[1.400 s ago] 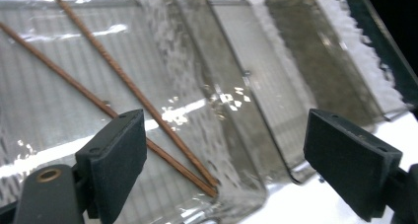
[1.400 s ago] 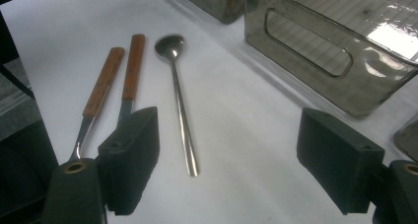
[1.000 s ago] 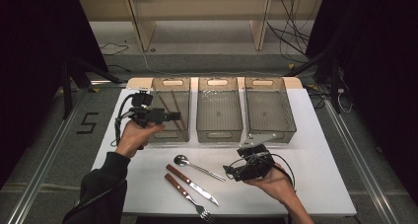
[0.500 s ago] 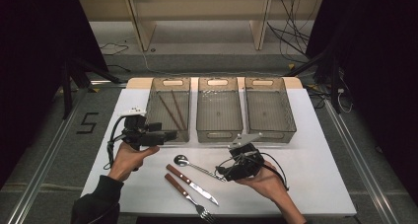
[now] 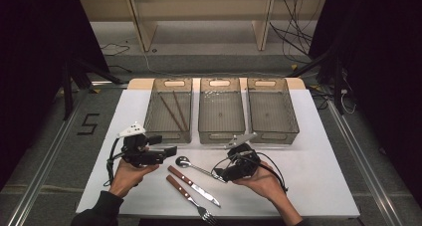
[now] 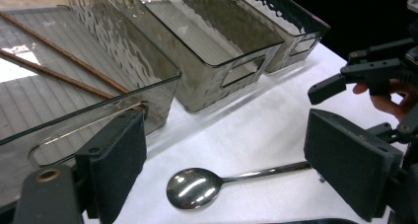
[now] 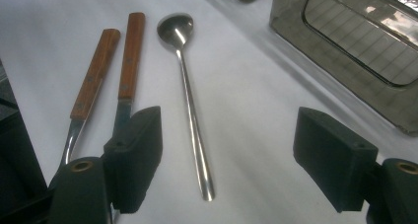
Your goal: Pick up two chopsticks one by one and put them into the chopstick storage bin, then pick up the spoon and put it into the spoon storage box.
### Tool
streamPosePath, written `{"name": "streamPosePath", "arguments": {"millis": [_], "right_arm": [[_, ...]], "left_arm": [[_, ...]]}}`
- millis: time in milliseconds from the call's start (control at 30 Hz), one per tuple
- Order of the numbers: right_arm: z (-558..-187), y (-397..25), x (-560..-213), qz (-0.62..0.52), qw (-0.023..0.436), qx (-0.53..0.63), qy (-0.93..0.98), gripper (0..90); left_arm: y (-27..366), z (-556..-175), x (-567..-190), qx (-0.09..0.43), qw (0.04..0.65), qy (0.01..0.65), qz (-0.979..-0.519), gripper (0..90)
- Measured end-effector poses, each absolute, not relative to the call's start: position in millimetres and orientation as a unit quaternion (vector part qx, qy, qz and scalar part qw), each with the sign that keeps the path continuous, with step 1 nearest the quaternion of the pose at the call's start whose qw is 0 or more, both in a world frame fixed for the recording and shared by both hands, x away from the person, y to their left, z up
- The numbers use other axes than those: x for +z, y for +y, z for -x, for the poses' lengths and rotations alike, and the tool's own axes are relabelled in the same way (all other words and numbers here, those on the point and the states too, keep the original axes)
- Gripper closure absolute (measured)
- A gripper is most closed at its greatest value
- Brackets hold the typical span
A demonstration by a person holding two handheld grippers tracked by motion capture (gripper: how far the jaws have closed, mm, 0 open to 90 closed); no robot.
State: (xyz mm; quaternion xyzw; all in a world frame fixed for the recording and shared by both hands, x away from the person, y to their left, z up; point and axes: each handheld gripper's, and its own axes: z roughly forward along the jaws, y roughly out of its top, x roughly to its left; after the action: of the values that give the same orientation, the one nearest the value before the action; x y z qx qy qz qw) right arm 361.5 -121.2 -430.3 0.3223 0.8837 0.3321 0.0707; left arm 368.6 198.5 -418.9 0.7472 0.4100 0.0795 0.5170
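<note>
A steel spoon [image 5: 195, 167] lies on the white table, bowl to the left, in front of the bins. Beside it lie a wood-handled knife [image 5: 193, 182] and a wood-handled fork [image 5: 188, 197]. My left gripper [image 5: 170, 151] hovers just left of the spoon bowl [image 6: 191, 187], its jaws open with nothing between them [image 6: 246, 160]. My right gripper [image 5: 219, 175] sits over the handle end of the spoon [image 7: 190, 100], open and empty [image 7: 231, 160], the handle lying between its jaws. Knife handle [image 7: 131, 55] and fork handle [image 7: 94, 74] lie to its left.
Three smoky clear bins stand in a row at the back: the left bin [image 5: 151, 106] holds two brown chopsticks [image 5: 174, 111], the middle bin [image 5: 201, 109] and right bin [image 5: 293, 111] look empty. The table [image 5: 323, 176] has free white surface at the right.
My left gripper has come back from the left bin toward the near side, down beside the spoon bowl. My right gripper has shifted left and forward onto the spoon handle.
</note>
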Motion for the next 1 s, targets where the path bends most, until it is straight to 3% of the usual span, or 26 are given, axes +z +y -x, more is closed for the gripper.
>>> {"name": "streamPosePath", "arguments": {"millis": [300, 667, 1000], "right_arm": [[-363.6, -117.4, -434.5, -0.323, 0.068, 0.326, 0.886, 26.8], [-369.8, -109.7, -440.0, -0.318, 0.063, 0.318, 0.891, 27.4], [-381.5, -97.0, -444.5, -0.314, 0.042, 0.276, 0.908, 36.6]], "left_arm": [[193.6, -356.5, -432.0, 0.087, 0.505, 0.396, -0.762, 15.8], [206.2, -345.1, -432.9, 0.101, 0.518, 0.400, -0.749, 15.6], [207.7, -336.6, -436.0, 0.126, 0.508, 0.391, -0.757, 15.6]]}}
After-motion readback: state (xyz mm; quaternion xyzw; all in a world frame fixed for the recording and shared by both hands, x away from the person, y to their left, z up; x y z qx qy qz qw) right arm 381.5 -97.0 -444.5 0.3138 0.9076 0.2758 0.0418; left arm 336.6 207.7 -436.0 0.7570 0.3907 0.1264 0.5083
